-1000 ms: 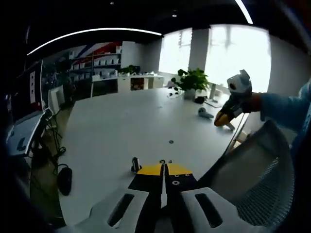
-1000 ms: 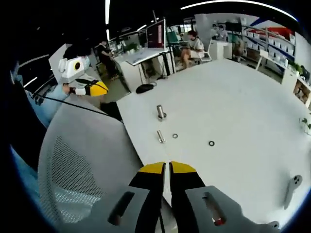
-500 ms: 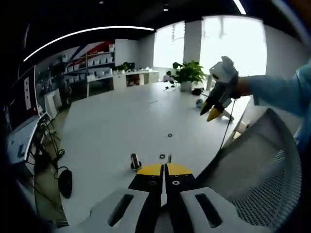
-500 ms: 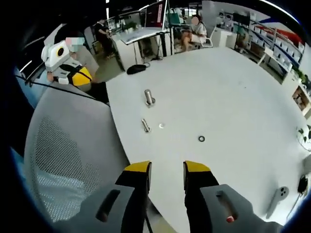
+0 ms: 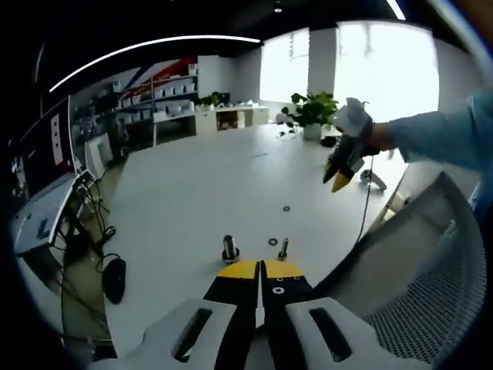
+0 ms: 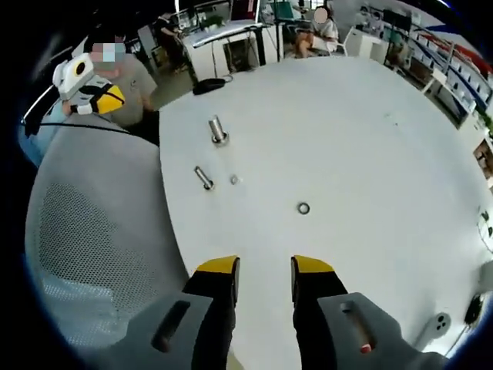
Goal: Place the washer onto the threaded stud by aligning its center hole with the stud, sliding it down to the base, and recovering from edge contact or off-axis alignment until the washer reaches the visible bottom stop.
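Left tool (image 5: 260,267) pressed together, empty; right tool (image 6: 264,266) spread, empty, above table (image 6: 370,154)

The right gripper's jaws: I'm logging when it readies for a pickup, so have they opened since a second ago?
Yes. The right gripper was closed then; now its yellow tips stand apart above the white table.

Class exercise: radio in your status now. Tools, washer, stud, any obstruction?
Left tool shut, empty. Right tool open, empty, above table. Washer flat on table, apart from upright stud. Nothing between right tool and washer.
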